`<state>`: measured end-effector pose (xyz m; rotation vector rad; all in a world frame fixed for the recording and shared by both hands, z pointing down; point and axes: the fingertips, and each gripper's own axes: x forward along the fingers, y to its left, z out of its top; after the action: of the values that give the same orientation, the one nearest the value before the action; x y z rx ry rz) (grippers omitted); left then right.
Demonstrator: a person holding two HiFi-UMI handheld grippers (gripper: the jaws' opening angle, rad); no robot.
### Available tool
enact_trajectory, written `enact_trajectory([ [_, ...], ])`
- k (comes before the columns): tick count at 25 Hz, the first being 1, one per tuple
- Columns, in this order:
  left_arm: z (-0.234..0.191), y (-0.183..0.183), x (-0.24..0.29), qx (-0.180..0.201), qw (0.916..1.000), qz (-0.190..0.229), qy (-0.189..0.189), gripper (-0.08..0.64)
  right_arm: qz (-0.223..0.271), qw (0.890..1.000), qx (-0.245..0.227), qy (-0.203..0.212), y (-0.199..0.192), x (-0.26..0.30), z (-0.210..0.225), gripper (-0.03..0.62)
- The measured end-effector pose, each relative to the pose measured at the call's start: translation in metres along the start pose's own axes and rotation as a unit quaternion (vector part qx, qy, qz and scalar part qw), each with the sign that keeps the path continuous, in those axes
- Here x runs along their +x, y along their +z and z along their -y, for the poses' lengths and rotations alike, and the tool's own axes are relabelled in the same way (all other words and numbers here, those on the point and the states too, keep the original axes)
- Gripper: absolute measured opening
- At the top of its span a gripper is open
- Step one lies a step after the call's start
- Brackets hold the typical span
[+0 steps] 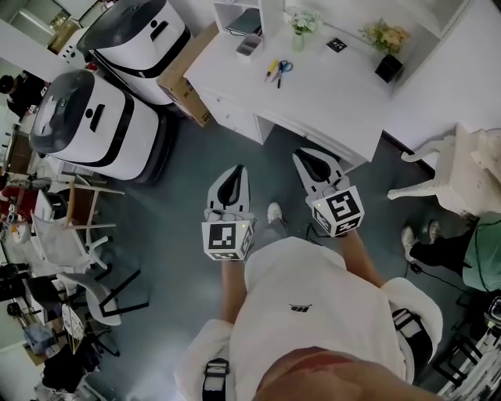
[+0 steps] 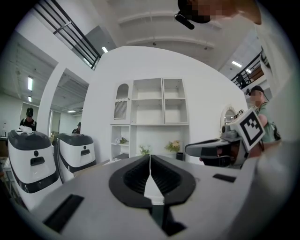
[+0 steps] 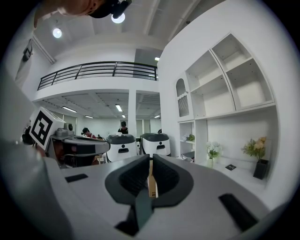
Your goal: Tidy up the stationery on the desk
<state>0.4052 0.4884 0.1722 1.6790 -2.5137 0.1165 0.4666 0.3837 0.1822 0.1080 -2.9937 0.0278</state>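
Both forearms (image 1: 230, 288) reach forward. The left gripper (image 1: 237, 174) points to 12 o'clock, the right gripper (image 1: 307, 161) to 11 o'clock, side by side, each with jaws closed together on nothing.

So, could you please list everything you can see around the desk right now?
desk: one, white, top centre
scissors: one pair, blue handles, on the desk
pen: one, yellow, just left of the scissors
small holder: one, grey, back left of the desk
vase of flowers: one, pale, back of the desk
potted plant: one, black pot, desk's right end
square tag: one, black and white, on the desk
cardboard box: one, brown, left of the desk
machines: two, white and black, floor at left
chair: one, white, right edge
left tongs: shut, empty, over the floor
right tongs: shut, empty, near the desk edge
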Motion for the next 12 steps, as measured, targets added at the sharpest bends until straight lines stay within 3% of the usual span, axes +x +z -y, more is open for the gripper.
enact_trajectory([
  [12, -0.087, 0.01, 0.091, 0.002, 0.9996, -0.001, -0.027, 0.0, -0.008, 1.0, 0.003, -0.022, 0.013, 0.119, 0.038, 0.011],
])
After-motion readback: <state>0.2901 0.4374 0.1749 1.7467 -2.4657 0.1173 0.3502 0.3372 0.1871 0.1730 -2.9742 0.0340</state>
